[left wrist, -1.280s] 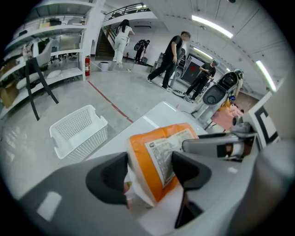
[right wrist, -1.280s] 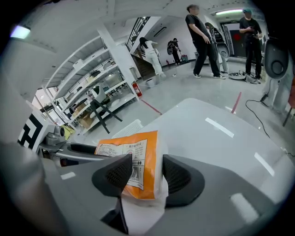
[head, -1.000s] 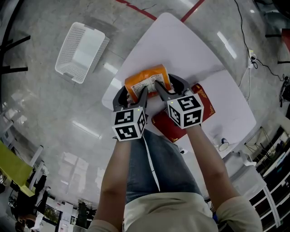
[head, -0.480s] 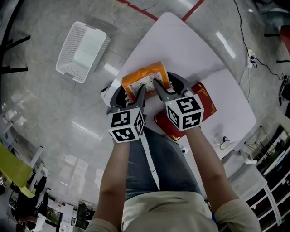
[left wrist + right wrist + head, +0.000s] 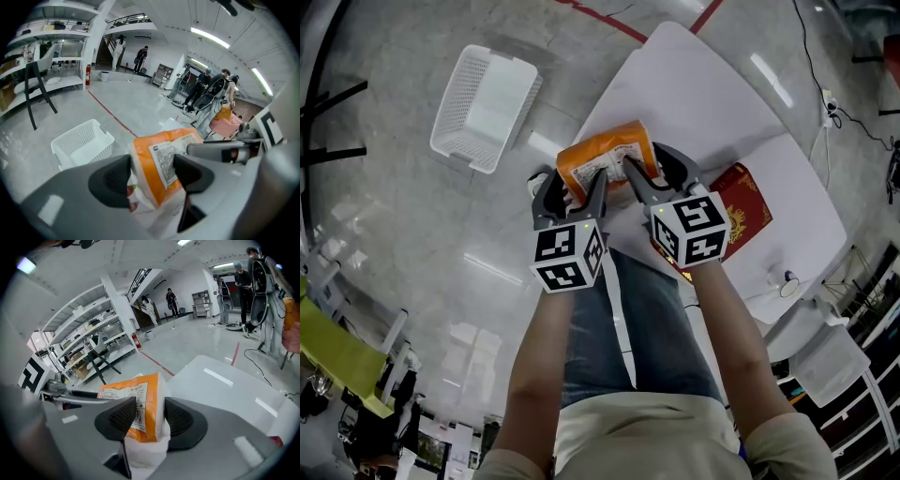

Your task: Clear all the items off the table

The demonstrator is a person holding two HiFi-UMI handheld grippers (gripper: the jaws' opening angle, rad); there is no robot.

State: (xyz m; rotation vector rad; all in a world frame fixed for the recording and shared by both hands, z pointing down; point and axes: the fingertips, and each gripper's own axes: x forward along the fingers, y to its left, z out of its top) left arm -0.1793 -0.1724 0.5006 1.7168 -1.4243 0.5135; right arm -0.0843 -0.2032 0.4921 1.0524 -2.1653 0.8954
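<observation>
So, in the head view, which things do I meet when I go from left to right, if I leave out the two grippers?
white plastic basket → orange package → red booklet with gold print

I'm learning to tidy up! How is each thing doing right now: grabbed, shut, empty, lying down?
orange packet: gripped from both sides, at the edge of the table
left gripper: shut on orange packet
right gripper: shut on orange packet
white basket: upright on the floor, empty
red booklet: lying flat on the table, untouched
</observation>
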